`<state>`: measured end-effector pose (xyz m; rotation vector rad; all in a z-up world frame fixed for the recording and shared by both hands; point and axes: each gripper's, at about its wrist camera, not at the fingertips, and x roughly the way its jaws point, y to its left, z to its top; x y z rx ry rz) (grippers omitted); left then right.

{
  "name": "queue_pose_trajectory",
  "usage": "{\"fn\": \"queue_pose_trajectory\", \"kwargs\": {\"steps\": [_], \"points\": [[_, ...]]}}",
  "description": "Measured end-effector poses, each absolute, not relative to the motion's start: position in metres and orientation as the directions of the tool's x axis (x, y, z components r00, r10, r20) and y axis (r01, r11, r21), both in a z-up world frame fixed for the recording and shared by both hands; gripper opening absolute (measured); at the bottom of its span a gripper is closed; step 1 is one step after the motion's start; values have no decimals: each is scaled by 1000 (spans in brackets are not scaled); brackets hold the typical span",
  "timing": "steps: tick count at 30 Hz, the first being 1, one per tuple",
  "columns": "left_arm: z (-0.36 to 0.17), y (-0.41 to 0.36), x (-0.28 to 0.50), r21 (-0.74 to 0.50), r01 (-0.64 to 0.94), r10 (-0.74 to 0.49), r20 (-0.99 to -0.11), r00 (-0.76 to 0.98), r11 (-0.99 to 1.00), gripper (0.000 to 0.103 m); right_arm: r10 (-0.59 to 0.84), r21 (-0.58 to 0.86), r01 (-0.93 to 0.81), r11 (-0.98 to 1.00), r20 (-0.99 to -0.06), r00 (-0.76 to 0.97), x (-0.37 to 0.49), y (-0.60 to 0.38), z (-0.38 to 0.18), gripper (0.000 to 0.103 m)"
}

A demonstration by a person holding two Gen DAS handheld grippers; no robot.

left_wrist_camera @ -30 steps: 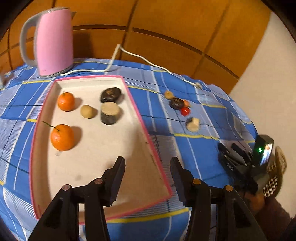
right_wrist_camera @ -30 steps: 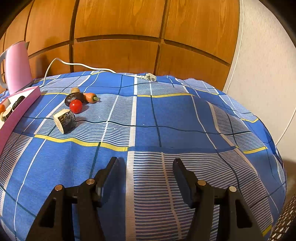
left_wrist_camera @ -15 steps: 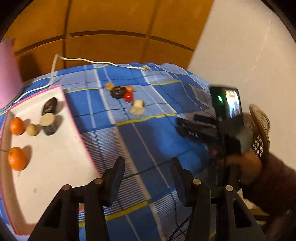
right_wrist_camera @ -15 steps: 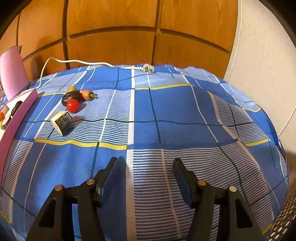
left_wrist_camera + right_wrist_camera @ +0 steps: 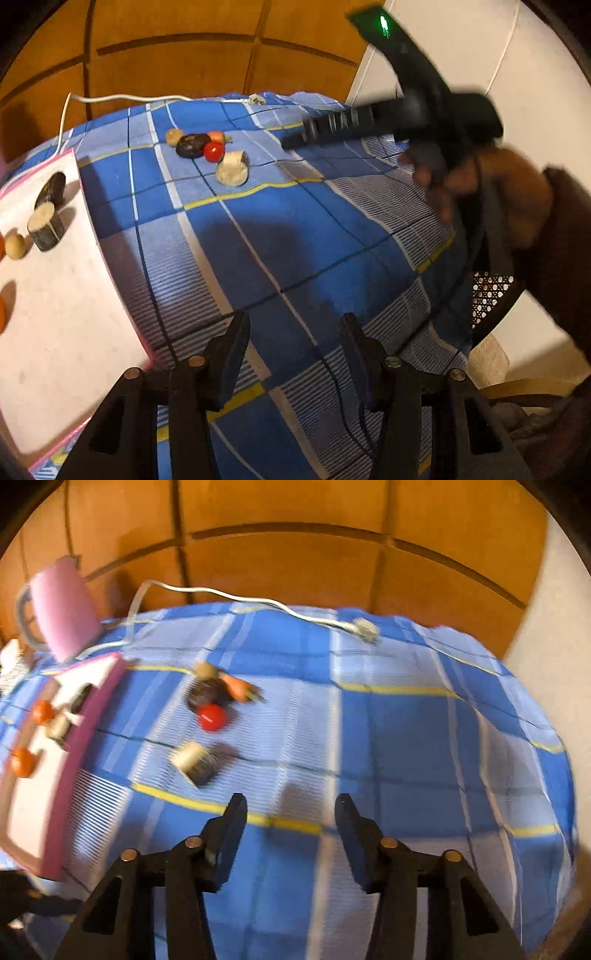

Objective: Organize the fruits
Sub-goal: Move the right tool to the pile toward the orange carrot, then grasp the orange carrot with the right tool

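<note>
Loose on the blue checked cloth lie a tan ball (image 5: 174,136), a dark fruit (image 5: 192,145), a red tomato (image 5: 214,151), a small carrot (image 5: 238,686) and a cut pale chunk (image 5: 232,171). The pink-rimmed tray (image 5: 66,295) at the left holds two oranges (image 5: 23,762), another cut chunk (image 5: 46,227), a dark piece (image 5: 51,186) and a tan ball (image 5: 14,246). My left gripper (image 5: 293,332) stands open over bare cloth beside the tray. My right gripper (image 5: 290,808) hangs above the cloth short of the cut chunk (image 5: 192,762), its jaws closing with nothing between them.
A pink kettle (image 5: 62,609) stands behind the tray, and its white cord (image 5: 258,602) runs along the back edge to a plug (image 5: 365,627). A hand (image 5: 509,199) holds the right gripper's black body over the table's right side. A wicker chair (image 5: 491,295) stands beyond the right edge.
The left view has swung right, from over the tray to the cloth beside it. The right gripper has risen and turned left toward the loose fruits, with its jaws narrower.
</note>
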<state>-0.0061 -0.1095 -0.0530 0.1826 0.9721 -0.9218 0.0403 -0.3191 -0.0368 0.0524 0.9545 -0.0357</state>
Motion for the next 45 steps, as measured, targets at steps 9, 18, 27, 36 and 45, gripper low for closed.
{"fn": "queue_pose_trajectory", "kwargs": {"steps": [9,18,27,36,45], "points": [[-59,-108,-9,-254,760,-615,-753,233,598,50,176,139,-110,984,-839,516,103,-305,-31,40],[-61,-109,-11,-277,765,-635,-742,215,582,51,208,114,-223,968,-863,460,127,-293,-39,40],[-65,-108,-7,-318,749,-653,-732,196,581,51,97,-41,-267,963,-870,483,163,-290,-42,40],[-65,-107,-5,-333,741,-659,-728,191,583,51,73,-64,-326,943,-917,391,197,-290,-74,24],[-65,-103,-4,-347,729,-663,-724,192,590,51,83,-34,-262,964,-903,422,190,-303,-75,22]]}}
